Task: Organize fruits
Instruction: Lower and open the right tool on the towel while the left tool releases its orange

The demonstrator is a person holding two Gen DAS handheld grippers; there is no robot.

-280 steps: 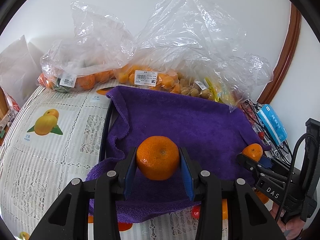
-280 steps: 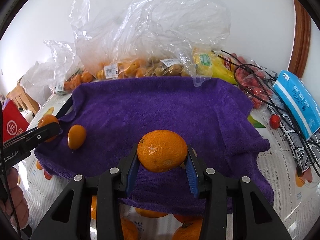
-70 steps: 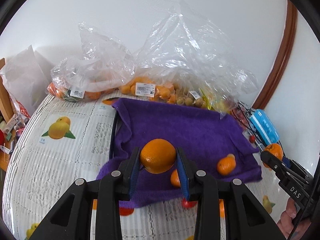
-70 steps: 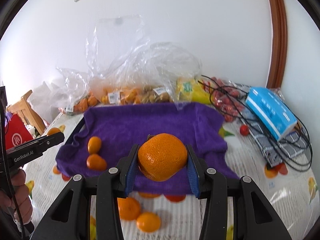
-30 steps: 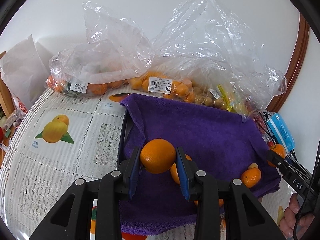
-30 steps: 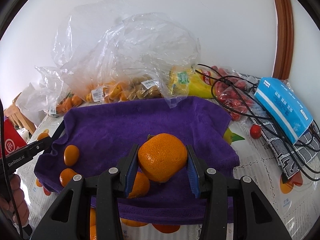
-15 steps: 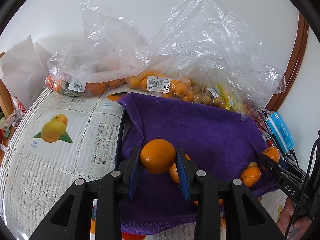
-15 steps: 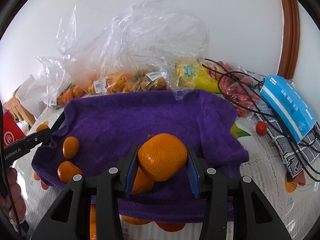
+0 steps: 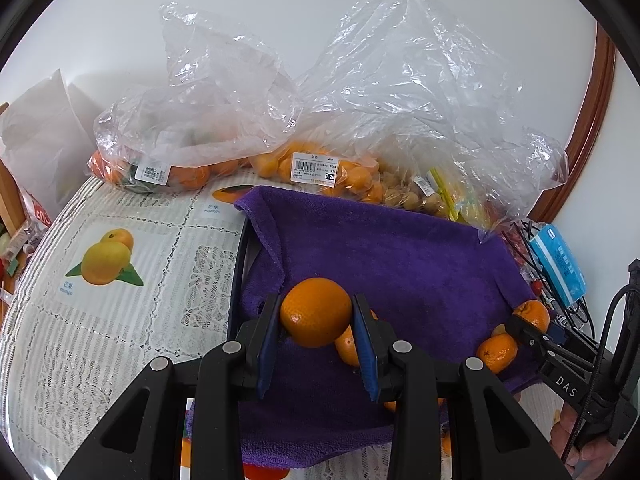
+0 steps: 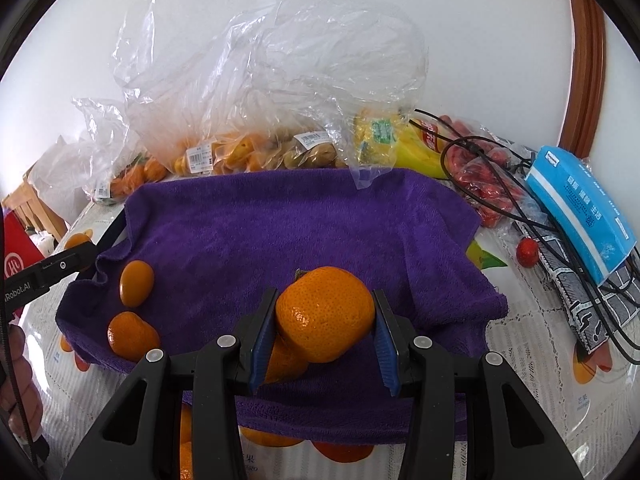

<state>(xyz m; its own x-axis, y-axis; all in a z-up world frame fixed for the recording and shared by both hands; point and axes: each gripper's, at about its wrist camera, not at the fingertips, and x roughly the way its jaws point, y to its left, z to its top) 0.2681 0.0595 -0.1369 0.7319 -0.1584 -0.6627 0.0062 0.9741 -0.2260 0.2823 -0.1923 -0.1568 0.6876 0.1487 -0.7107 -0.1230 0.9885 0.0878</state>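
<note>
My left gripper (image 9: 316, 304) is shut on a round orange (image 9: 316, 312) just above the near left part of the purple towel (image 9: 380, 248). Another orange (image 9: 346, 346) lies on the towel right behind it. My right gripper (image 10: 324, 300) is shut on a larger bumpy tangerine (image 10: 326, 314) over the towel's (image 10: 300, 220) near middle, with one orange (image 10: 284, 360) partly hidden beneath. Two loose oranges (image 10: 137, 277) (image 10: 132, 336) rest at the towel's left end. In the left wrist view the right gripper (image 9: 532, 328) sits at the towel's right edge.
Clear plastic bags of oranges and small fruit (image 9: 316, 168) line the wall behind the towel. Bananas (image 10: 416, 148), black cables (image 10: 500, 192), a blue tissue pack (image 10: 580, 216) and a cherry tomato (image 10: 527, 251) lie to the right. More oranges (image 10: 272, 438) sit off the towel's front edge.
The right gripper with its tangerine has edged slightly leftward over the towel's right edge. The left gripper and its orange have stayed still.
</note>
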